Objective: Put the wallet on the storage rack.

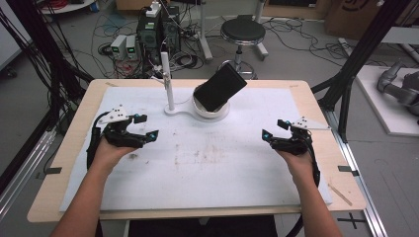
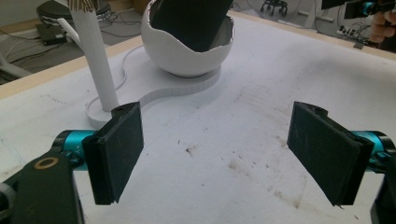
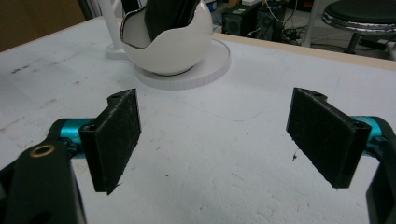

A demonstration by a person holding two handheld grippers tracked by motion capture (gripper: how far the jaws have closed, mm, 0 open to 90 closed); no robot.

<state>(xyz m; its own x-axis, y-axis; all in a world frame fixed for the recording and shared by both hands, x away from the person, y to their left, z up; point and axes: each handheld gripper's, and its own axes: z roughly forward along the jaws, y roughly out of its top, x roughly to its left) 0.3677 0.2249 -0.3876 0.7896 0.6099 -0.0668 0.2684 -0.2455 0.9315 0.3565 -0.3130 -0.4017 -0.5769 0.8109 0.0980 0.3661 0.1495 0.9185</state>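
A person at a wooden table (image 1: 59,173) holds a gripper in each hand above a stained white mat (image 1: 207,168). The left gripper (image 1: 141,129) hovers over the mat's left side, its jaws spread wide with nothing between them; in the left gripper view the two black pads (image 2: 116,149) stand far apart over bare, speckled mat. The right gripper (image 1: 274,130) hovers over the mat's right side, likewise wide open and empty, its pads (image 3: 114,140) set well apart in the right gripper view.

Between the two grippers and farther back, near the mat's far edge, a black phone (image 1: 220,87) leans tilted in a white, egg-shaped bowl (image 1: 210,111). The bowl sits on a flat white base (image 2: 187,86) that also carries a slim white post (image 1: 168,84) just to the bowl's left. Both grippers are well apart from the phone and point toward it. Beyond the table, a black stool (image 1: 242,30) and tangled cables lie on the floor.
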